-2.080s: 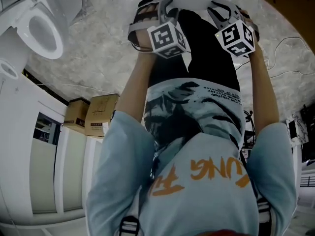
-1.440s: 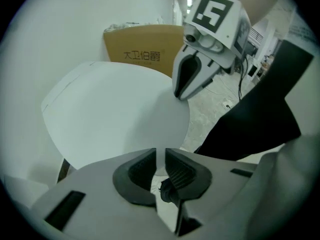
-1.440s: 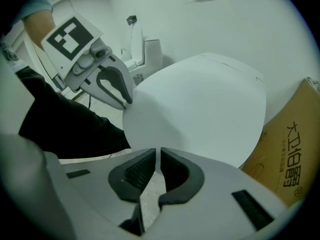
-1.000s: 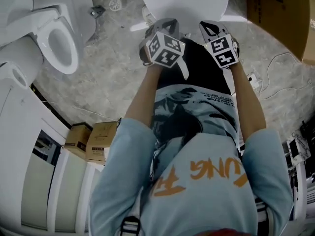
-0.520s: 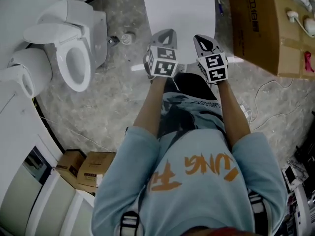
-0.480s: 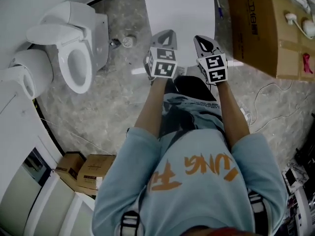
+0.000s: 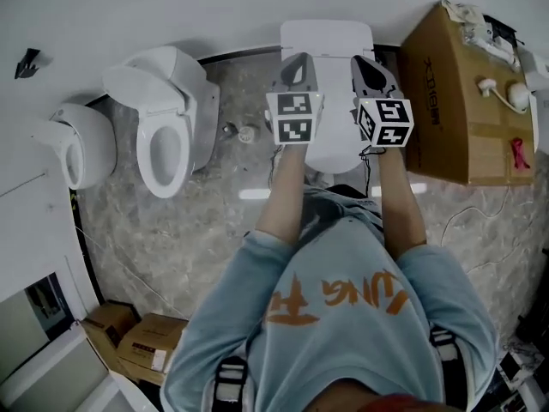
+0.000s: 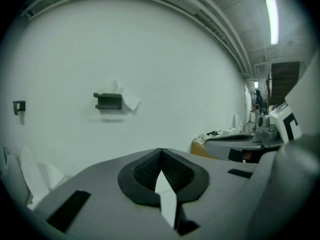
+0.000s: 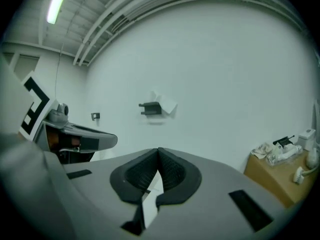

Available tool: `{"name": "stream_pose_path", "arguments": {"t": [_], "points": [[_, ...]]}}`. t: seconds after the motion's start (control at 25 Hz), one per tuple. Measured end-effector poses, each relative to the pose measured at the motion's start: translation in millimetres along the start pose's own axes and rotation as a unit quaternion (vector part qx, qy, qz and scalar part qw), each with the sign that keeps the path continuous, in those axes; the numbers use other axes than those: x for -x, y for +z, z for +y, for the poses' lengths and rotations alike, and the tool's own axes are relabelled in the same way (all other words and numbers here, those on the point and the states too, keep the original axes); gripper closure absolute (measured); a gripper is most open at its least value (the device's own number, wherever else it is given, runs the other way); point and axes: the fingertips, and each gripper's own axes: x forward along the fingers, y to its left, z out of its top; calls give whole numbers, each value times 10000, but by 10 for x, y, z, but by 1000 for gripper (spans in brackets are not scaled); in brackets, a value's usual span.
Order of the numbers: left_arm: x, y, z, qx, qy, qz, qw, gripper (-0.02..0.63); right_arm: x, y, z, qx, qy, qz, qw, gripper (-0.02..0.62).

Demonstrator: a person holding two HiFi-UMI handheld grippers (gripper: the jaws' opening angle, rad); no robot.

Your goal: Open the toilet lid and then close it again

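change: I've straightened up; both grippers have come up off the lid's front edge and now point at the wall (image 8: 165,54).
L gripper (image 7: 298,58): jaws together, nothing btwn them.
R gripper (image 7: 366,62): same, closed & empty.
toilet lid (image 7: 333,144): below my grippers, not touched. Solid white w/ no opening showing, so it looks down.
task: prob. finished w/ lid shut again, or not yet begun; can't tell which.
next: if unopened, back down to the front edge.
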Motion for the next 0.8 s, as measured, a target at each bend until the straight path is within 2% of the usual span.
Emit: {"name": "stream_pose_path", "arguments": {"t": [0.2,0.36,0.56,0.8], "points": [[237,675,106,-56,220,-766,9968,580,106,776,0,82,-100,-701,9975,581],[385,1040,169,-108,391,-1248,9914,580,154,1220,-14,224,-136,-1067,9939,581],[533,1235,211,-215,466,-1476,9877,580,267,1496,55,466,-261,-1383,9890,581],[567,1342,130,-342,438,-1625,9851,580,331,1608,76,586,-280,-1510,9864,581]]}}
